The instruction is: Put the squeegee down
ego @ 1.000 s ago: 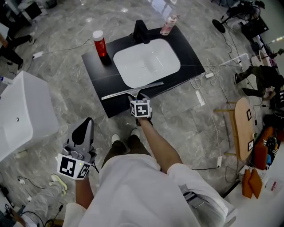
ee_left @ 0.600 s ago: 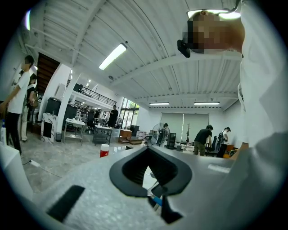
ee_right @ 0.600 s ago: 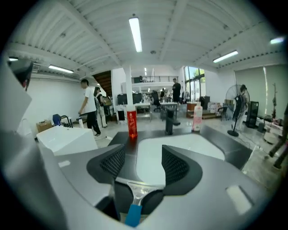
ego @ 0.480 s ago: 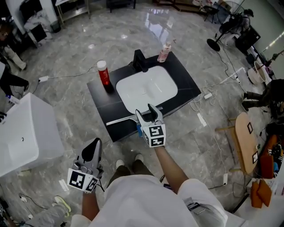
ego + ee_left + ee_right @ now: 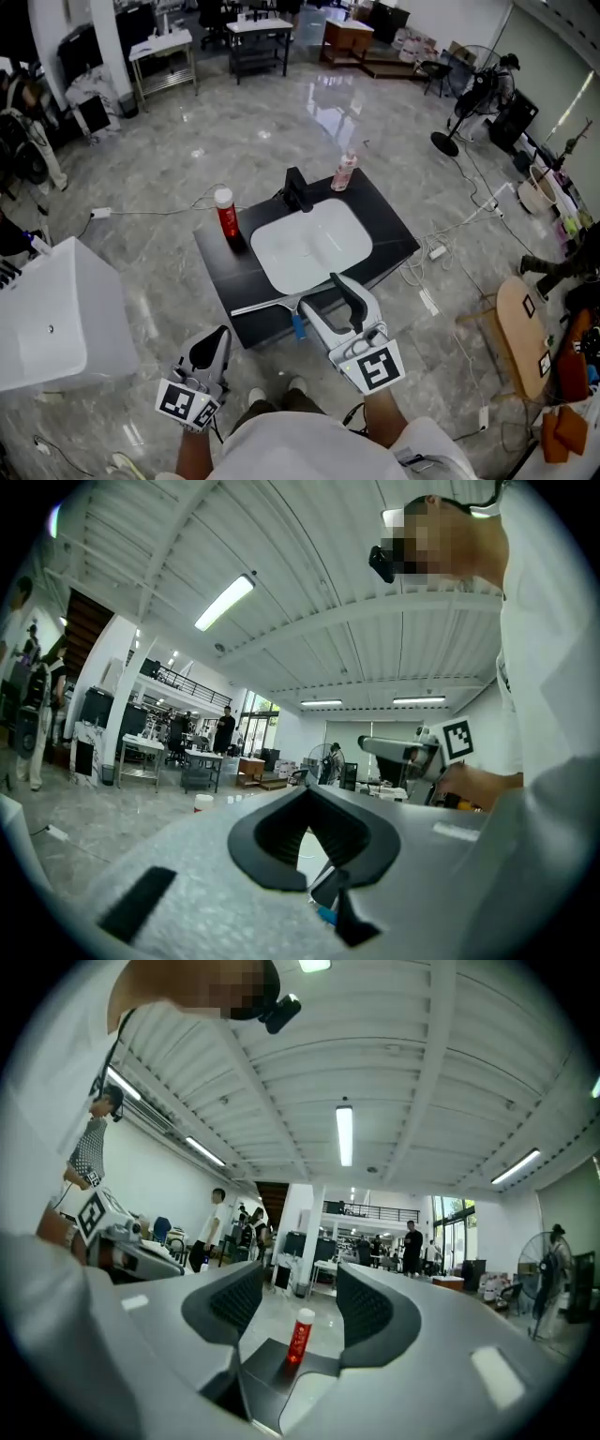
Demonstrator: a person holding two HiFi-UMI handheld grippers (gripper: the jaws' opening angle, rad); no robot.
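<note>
The squeegee [image 5: 265, 303] lies along the front edge of the black countertop [image 5: 394, 234], its blue handle [image 5: 298, 326] sticking out over the edge toward me. My right gripper [image 5: 326, 296] hovers just right of the handle, open, with nothing between its jaws; in the right gripper view [image 5: 298, 1302] the red bottle [image 5: 298, 1337] shows through the gap. My left gripper [image 5: 212, 345] hangs low at the left over the floor, apart from the counter. Its pads meet at the tips in the left gripper view [image 5: 307, 794], shut on nothing.
A white sink basin [image 5: 309, 246] fills the countertop's middle, with a black faucet [image 5: 298, 190] behind it. The red bottle [image 5: 226, 217] stands at the left corner, a pink bottle [image 5: 344, 172] at the back. A white tub [image 5: 47, 319] stands left; a wooden stool [image 5: 520, 323] and floor cables [image 5: 436, 251] lie right.
My right gripper has let go of the squeegee, opened and drawn back toward me and upward. The squeegee stays on the counter's front edge. The head view has lifted and shows more of the room.
</note>
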